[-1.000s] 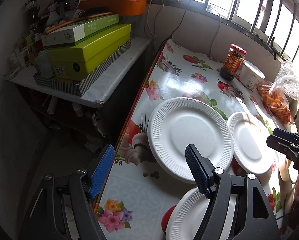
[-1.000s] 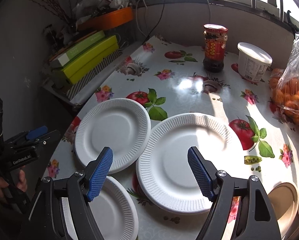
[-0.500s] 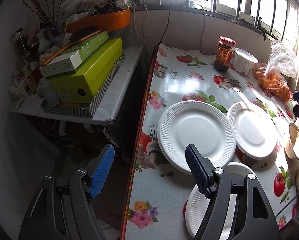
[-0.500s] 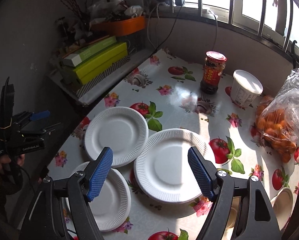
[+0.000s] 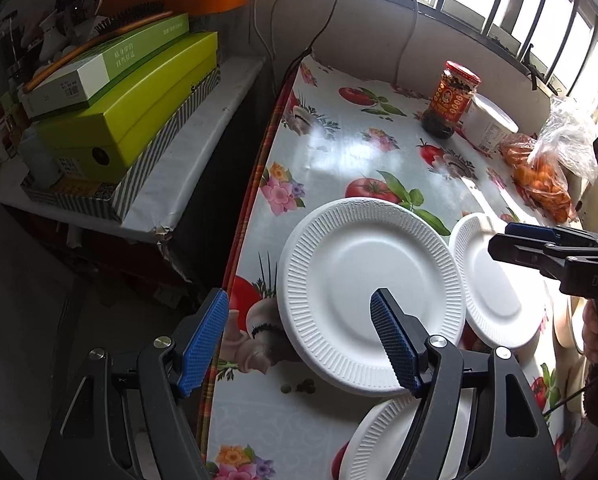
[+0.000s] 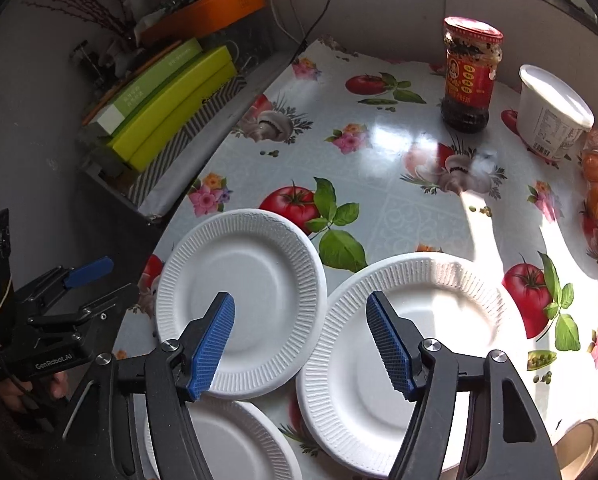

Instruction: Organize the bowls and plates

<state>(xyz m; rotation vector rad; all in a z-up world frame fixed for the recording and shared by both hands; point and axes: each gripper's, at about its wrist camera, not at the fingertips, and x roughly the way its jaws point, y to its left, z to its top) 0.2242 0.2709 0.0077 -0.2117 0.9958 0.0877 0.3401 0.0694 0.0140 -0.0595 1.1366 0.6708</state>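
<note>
Our left gripper [image 5: 299, 334] stays spread wide and empty, now nearer the left plate [image 6: 241, 300] at the table [image 6: 399, 184] edge. Our right gripper [image 6: 301, 342], empty, has just been narrowing, closer over the right plate [image 6: 411, 360] than before.

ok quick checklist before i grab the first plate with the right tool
1. Right tool empty: ok; its jaws have just been closing, nothing between them.
2. Left tool open, empty: ok.
3. Plates stacked: not ok; table-edge plate, sunlit plate and nearest plate lie spread out.
4. Jar clear of the plates: ok.
5. Bowls reachable: cannot tell; only an edge shows.
</note>
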